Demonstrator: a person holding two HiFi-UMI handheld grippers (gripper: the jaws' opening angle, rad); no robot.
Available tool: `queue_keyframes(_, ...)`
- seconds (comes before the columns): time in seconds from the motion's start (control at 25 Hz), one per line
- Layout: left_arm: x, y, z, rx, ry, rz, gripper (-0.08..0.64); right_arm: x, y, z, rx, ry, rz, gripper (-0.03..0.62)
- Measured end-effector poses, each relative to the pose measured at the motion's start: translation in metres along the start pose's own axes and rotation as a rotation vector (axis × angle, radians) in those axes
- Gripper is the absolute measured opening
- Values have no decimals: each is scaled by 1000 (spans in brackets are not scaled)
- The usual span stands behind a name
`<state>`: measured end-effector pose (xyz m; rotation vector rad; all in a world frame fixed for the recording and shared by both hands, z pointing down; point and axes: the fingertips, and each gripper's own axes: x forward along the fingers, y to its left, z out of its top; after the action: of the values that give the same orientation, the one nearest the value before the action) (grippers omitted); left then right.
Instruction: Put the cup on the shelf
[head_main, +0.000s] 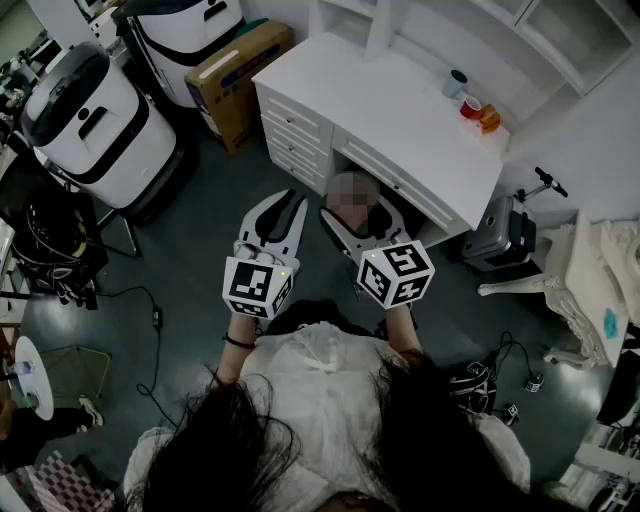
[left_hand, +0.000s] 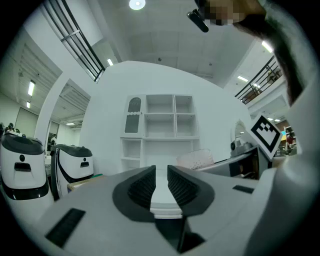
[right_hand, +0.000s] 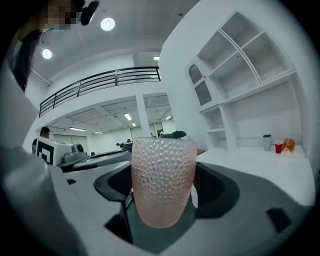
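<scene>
Jaws on my right gripper (right_hand: 163, 192) are spread wide and clamping the pink cup (right_hand: 162, 170) upright. The left gripper (left_hand: 161, 182) is sitting a sliver apart, empty. I'm aiming for the shelf (right_hand: 250, 85) above the worktop (right_hand: 260, 165), carrying it level and slowly.

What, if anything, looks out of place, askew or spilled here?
Nothing stands out. The pink dimpled translucent cup stands upright and intact between the jaws of the right gripper, no spill visible. The small grey cup and red cup on the white desk stand upright too.
</scene>
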<state>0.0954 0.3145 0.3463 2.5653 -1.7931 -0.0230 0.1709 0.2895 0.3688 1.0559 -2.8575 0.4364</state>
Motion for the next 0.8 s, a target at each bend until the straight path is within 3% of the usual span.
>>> queue_keyframes(0.8, -22, 43, -22, -29, 38, -54, 84, 28, 30, -28, 62, 25, -60, 341)
